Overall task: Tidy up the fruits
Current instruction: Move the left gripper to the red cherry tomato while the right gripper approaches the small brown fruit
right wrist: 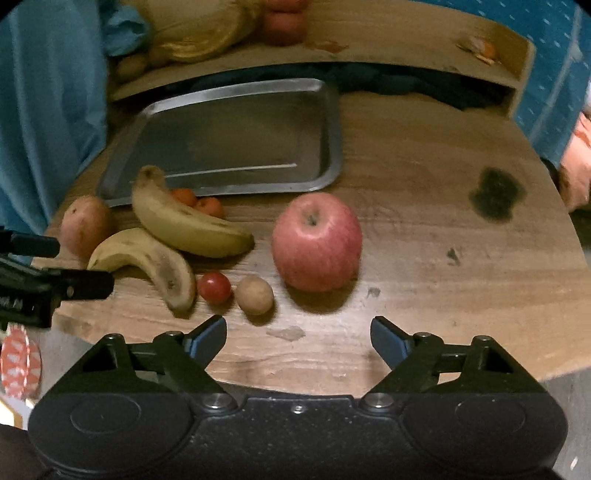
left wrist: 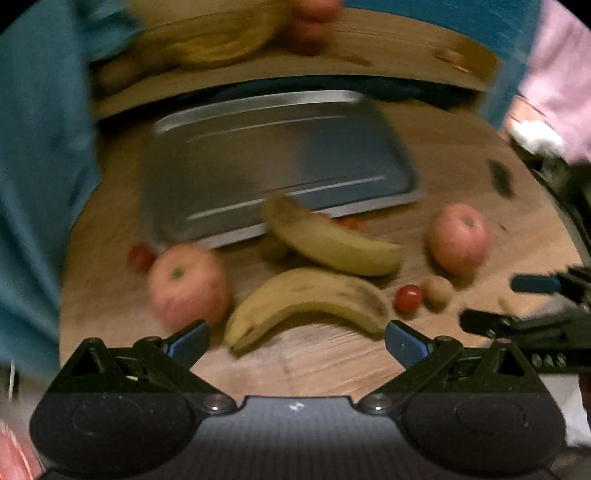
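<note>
Fruit lies loose on a round wooden table (right wrist: 424, 236) in front of an empty metal tray (right wrist: 236, 147). My right gripper (right wrist: 298, 341) is open, just short of a red apple (right wrist: 317, 242). A small brown round fruit (right wrist: 255, 295), a cherry tomato (right wrist: 214, 287) and two bananas (right wrist: 147, 262) (right wrist: 184, 225) lie to its left, with another apple (right wrist: 86, 225) beyond. My left gripper (left wrist: 295, 341) is open, its fingers either side of the near banana (left wrist: 306, 299). The left wrist view is blurred; it shows the tray (left wrist: 273, 162) and both apples (left wrist: 188, 284) (left wrist: 458, 238).
A raised wooden shelf (right wrist: 369, 33) behind the tray carries a yellow woven item and more red fruit. Teal cloth (right wrist: 48, 110) hangs at the left. Small orange fruits (right wrist: 199, 201) sit behind the far banana. The right half of the table has a dark stain (right wrist: 496, 194).
</note>
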The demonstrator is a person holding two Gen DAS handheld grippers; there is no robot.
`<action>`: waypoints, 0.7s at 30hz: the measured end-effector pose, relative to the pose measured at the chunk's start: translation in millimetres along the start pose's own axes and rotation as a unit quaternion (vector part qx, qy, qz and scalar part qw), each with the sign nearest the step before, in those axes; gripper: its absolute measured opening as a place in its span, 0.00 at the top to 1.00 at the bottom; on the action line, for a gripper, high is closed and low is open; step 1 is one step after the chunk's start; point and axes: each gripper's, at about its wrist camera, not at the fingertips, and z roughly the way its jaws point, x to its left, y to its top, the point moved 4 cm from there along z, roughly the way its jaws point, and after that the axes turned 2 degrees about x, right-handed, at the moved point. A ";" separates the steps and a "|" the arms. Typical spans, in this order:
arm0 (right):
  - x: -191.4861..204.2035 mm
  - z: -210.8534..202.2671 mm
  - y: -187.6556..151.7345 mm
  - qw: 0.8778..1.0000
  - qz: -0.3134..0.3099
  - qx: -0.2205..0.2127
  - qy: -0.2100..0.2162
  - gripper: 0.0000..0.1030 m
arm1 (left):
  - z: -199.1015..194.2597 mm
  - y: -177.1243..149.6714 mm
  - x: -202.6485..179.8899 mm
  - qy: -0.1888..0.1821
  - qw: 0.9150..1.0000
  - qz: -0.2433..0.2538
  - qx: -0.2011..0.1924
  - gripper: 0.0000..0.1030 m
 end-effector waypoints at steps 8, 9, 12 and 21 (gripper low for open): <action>6.2 9.2 4.7 0.999 0.025 0.001 0.025 0.29 | 7.0 13.2 -39.6 -0.040 0.984 0.172 -0.019 0.01; 5.7 12.2 5.9 0.999 0.026 0.003 0.027 0.33 | 9.3 13.9 -42.8 -0.040 0.981 0.186 -0.019 0.02; 2.2 17.9 10.1 0.999 0.033 0.004 0.030 0.42 | 15.7 15.2 -49.8 -0.044 0.974 0.222 -0.015 0.06; -0.9 25.6 15.4 0.998 0.033 0.005 0.049 0.51 | 21.8 12.9 -67.4 -0.074 0.964 0.257 0.001 0.19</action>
